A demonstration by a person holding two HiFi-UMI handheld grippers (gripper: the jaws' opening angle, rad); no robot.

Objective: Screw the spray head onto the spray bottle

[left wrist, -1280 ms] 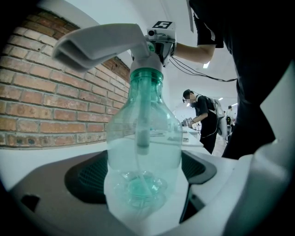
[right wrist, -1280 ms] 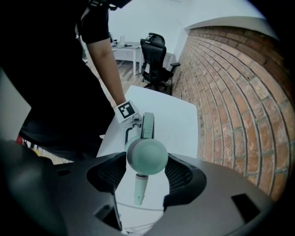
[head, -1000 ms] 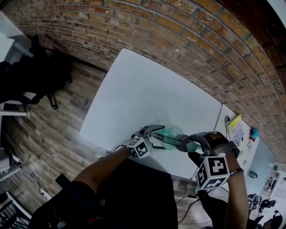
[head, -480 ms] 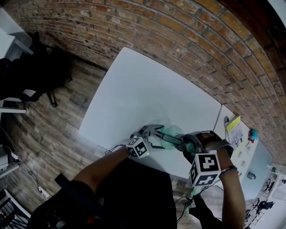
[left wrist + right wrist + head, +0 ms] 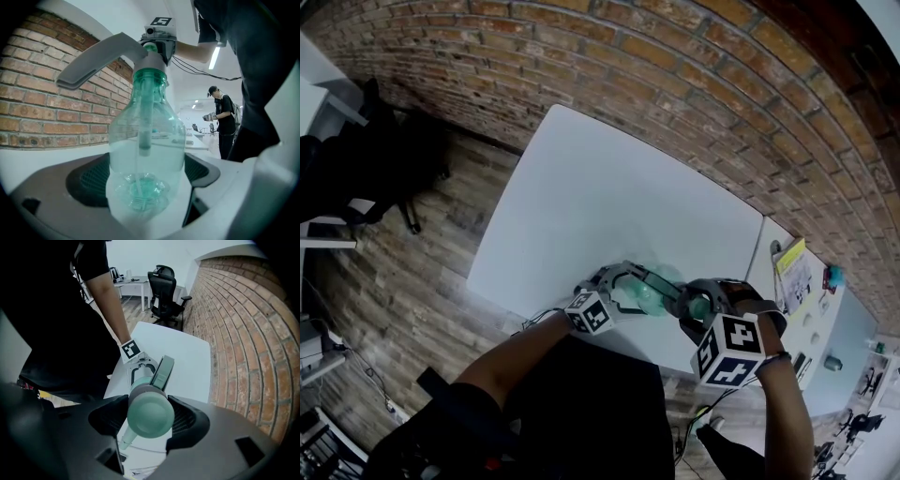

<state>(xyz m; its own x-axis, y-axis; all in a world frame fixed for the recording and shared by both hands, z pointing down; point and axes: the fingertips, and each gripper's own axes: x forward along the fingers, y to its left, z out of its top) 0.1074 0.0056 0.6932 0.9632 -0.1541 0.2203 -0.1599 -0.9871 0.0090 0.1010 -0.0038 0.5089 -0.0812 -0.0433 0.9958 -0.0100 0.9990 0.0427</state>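
Note:
A clear green spray bottle is held lying sideways above the near edge of the white table. My left gripper is shut on the bottle's body, its jaws pressing both sides. The grey and green spray head sits on the bottle's neck, its trigger pointing left in the left gripper view. My right gripper is shut on the spray head, whose rounded green end faces the right gripper camera. The dip tube hangs inside the bottle.
A brick wall runs along the table's far side. A second white table with small items stands at the right. A black office chair stands beyond the table's end. A person stands in the background.
My right gripper has rolled and shifted a little left, its marker cube moving toward the bottle. The left gripper and bottle have barely moved.

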